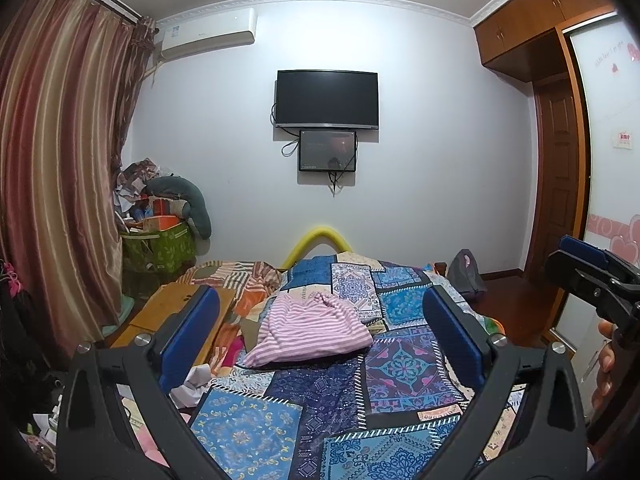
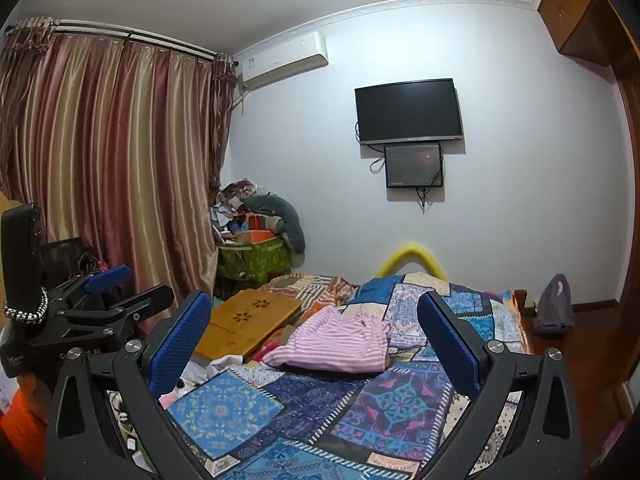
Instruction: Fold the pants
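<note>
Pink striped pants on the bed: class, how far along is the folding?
Done: nothing; the pink striped pants lie crumpled on the patchwork bedspread. In hand: nothing; left claw and right claw are open, short of the pants. Left: spreading flat, then every fold.

I was working in a home bedroom: a bed (image 1: 404, 364) under a patchwork quilt filled six o'clock, a television (image 1: 327, 99) hung at twelve, an air conditioner (image 1: 208, 34) and striped curtains (image 1: 56, 152) at ten, a wooden wardrobe (image 1: 532, 28) at two.
</note>
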`<state>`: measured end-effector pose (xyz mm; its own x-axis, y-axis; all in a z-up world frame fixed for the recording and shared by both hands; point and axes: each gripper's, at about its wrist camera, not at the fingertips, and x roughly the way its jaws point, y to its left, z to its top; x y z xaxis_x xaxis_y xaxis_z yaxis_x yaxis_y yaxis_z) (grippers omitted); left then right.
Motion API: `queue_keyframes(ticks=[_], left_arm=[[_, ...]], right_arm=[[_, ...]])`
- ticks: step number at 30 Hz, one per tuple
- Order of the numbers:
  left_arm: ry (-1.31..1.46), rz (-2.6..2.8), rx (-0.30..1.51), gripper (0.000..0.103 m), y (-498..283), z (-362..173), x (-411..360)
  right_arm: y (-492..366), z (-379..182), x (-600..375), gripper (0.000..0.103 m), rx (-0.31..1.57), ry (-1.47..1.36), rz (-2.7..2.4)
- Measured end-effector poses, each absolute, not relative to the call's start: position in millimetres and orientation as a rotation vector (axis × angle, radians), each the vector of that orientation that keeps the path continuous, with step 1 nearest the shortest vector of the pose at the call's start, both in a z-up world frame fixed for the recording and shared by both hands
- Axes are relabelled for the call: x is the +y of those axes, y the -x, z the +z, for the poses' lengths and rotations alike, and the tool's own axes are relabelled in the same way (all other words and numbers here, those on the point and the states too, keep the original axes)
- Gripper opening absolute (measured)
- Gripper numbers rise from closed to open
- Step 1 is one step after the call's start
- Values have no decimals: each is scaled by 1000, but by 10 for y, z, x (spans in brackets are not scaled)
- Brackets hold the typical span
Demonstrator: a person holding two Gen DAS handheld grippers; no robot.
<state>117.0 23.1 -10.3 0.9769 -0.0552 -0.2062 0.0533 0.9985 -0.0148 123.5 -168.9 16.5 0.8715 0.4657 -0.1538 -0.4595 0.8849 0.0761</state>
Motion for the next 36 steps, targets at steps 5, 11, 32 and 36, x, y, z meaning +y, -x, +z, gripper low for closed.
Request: queue_keyframes(ticks=[5,11,32,36], left_arm=[[14,-59,214,103,-1176,-123,237],[16,-60,222,103,-1189,-129,241],[-3,-70,231,103,-1209,-143,212],[-12,-77,232,103,-1207,-145,200]], right_arm=[[-1231,158,-1706,103,177,-45,480],[-1237,170,-1706,103,183,-48,480],[-1269,155,-1702,103,191,-58,477],[-1287,141,-1703,103,194,-61,477]])
